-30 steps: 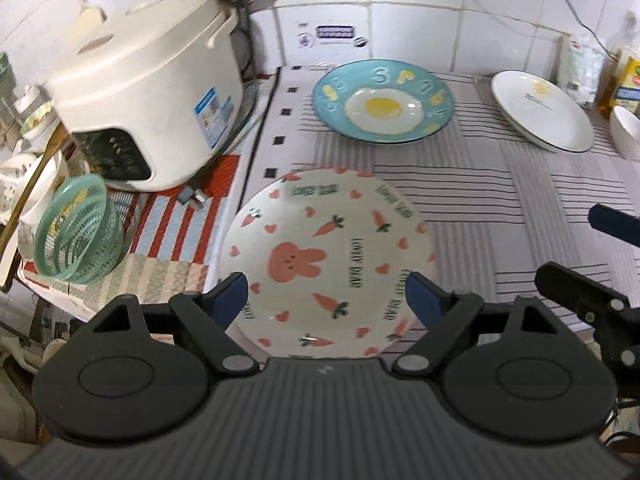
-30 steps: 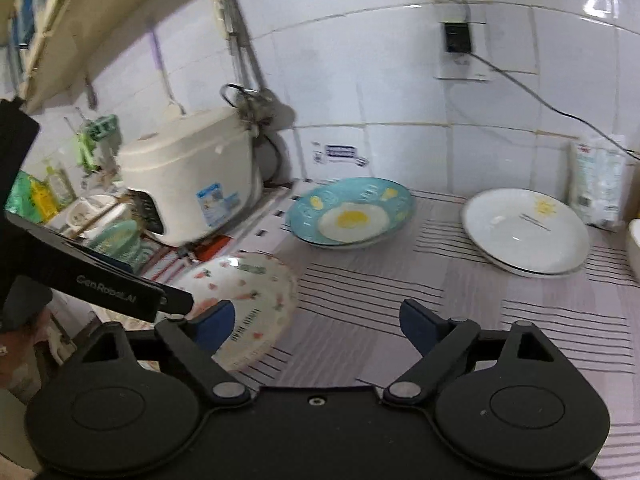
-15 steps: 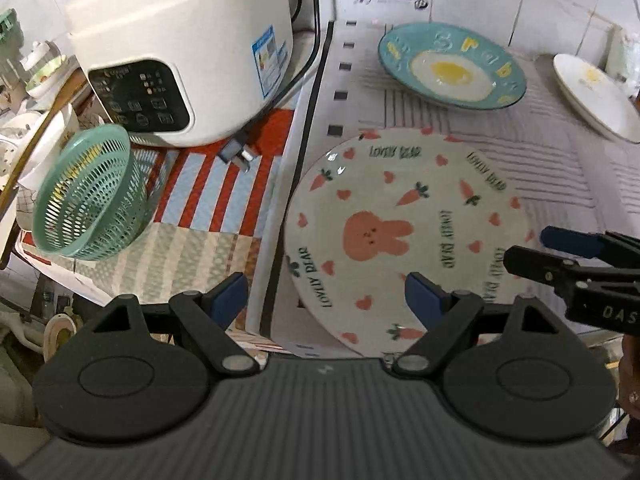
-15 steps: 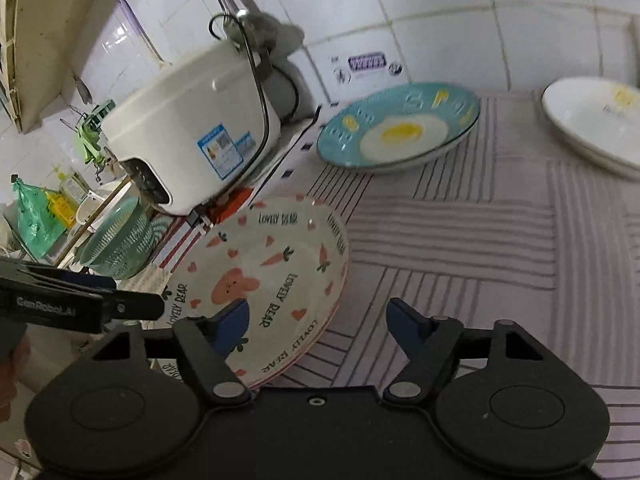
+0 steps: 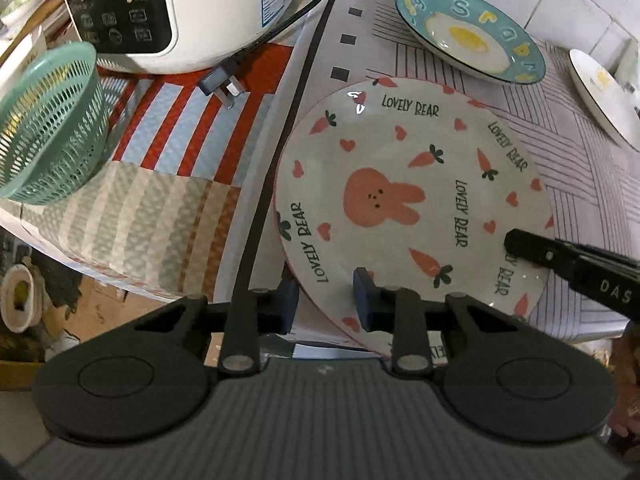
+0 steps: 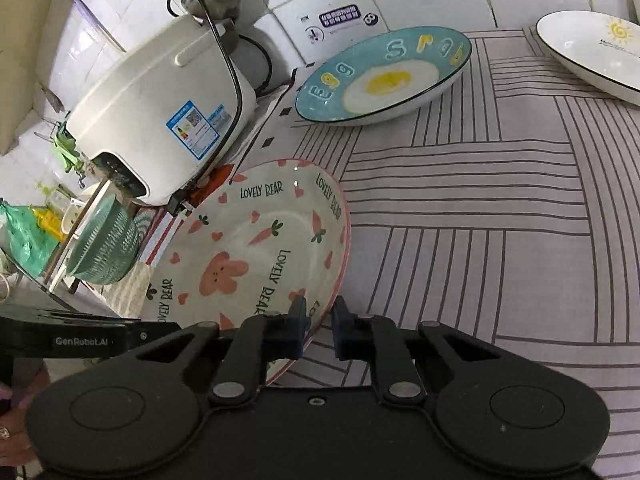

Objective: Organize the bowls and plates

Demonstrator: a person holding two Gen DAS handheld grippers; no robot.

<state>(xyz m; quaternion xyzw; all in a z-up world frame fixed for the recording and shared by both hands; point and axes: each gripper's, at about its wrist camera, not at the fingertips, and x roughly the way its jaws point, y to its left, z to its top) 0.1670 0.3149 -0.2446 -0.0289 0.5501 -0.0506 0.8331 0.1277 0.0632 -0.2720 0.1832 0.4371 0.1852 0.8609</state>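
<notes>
My left hand-held gripper (image 5: 325, 303) pinching the rabbit plate (image 5: 404, 200) rim at the worktop (image 6: 480, 220) near edge, my right hand-held gripper (image 6: 318, 326) clamped on its opposite rim, egg plate (image 6: 384, 76) behind.

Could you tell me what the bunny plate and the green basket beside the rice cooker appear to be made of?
The bunny plate looks like glazed ceramic: a glossy white surface with bright reflections and printed carrots and hearts under the shine. The green basket looks like moulded plastic, matte, with a regular grid of slots through its wall. Neither can be confirmed by sight alone.
</notes>
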